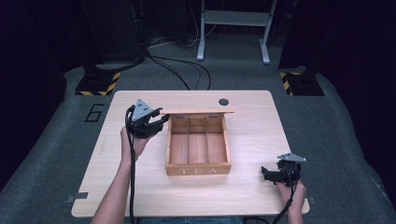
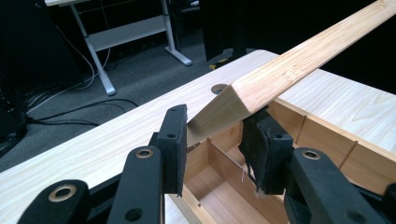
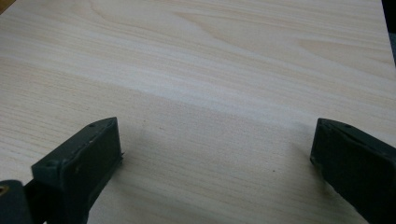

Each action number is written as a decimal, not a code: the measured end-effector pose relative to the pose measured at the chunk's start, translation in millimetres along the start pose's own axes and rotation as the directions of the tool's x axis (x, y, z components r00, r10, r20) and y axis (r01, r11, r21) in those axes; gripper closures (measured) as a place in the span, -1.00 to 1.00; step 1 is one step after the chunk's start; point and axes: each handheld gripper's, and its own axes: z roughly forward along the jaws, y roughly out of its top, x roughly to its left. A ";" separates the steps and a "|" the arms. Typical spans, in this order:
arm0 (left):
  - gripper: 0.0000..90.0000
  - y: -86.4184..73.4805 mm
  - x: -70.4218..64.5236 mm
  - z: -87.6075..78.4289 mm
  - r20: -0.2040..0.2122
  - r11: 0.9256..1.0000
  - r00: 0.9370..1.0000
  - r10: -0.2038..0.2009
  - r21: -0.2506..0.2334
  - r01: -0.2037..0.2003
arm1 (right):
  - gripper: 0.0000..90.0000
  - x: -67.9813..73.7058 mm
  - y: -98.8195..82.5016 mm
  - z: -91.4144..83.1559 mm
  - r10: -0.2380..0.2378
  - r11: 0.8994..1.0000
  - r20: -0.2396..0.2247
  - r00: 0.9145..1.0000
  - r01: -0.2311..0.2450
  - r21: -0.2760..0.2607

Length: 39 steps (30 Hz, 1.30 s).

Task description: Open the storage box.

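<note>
A wooden box marked TEA (image 1: pixel 198 169) stands open in the middle of the table, its three compartments empty. Its lid (image 1: pixel 196 111) is raised along the far wall and looks edge-on from above. My left gripper (image 1: pixel 161 120) is at the lid's left end. In the left gripper view the lid's corner (image 2: pixel 289 70) sits between the two pads (image 2: pixel 173 140), and the gripper (image 2: pixel 217 128) is shut on it above the box's compartments (image 2: pixel 219 186). My right gripper (image 1: pixel 267 173) rests low at the table's front right, open (image 3: pixel 215 140) over bare wood.
A round cable hole (image 1: pixel 223 101) lies in the table (image 1: pixel 254 135) behind the box. On the grey floor beyond are cables (image 1: pixel 187 70), a white desk frame (image 1: pixel 233 21) and two stands with yellow-black bases (image 1: pixel 98 83).
</note>
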 end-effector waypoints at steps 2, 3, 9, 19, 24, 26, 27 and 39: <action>0.36 0.0 0.1 0.0 0.000 1.000 1.000 0.001 0.000 -0.001 | -0.97 0.0 0.1 0.0 0.002 1.000 0.000 1.000 -0.002 0.000; 0.36 0.1 0.2 0.1 0.000 1.000 1.000 0.001 -0.001 -0.001 | -0.97 -0.1 0.0 0.0 0.000 1.000 0.000 1.000 0.000 0.000; 0.36 0.5 -0.1 -0.1 -0.001 1.000 1.000 0.003 0.004 -0.003 | -0.97 0.0 0.1 0.0 0.002 1.000 0.000 1.000 -0.002 0.000; 0.36 0.8 0.1 -0.2 0.002 1.000 1.000 0.000 0.007 0.000 | -0.97 0.0 0.1 0.0 0.002 1.000 0.000 1.000 -0.002 -0.001; 0.36 0.7 0.0 -0.3 0.000 1.000 1.000 0.005 0.008 -0.005 | -0.97 0.0 0.0 0.0 0.002 1.000 0.000 1.000 -0.002 -0.001; 0.36 0.5 -0.2 0.1 -0.004 1.000 1.000 0.004 0.002 -0.004 | -0.97 0.1 0.0 0.0 0.002 1.000 0.000 1.000 -0.002 0.000; 0.36 0.9 0.4 -0.4 0.003 1.000 1.000 0.006 0.010 -0.006 | -0.97 0.0 0.1 0.0 0.002 1.000 0.000 1.000 -0.002 0.000; 0.36 1.5 0.9 0.4 0.001 1.000 1.000 0.002 0.004 -0.002 | -0.97 0.0 0.0 0.0 0.000 1.000 0.000 1.000 0.000 0.000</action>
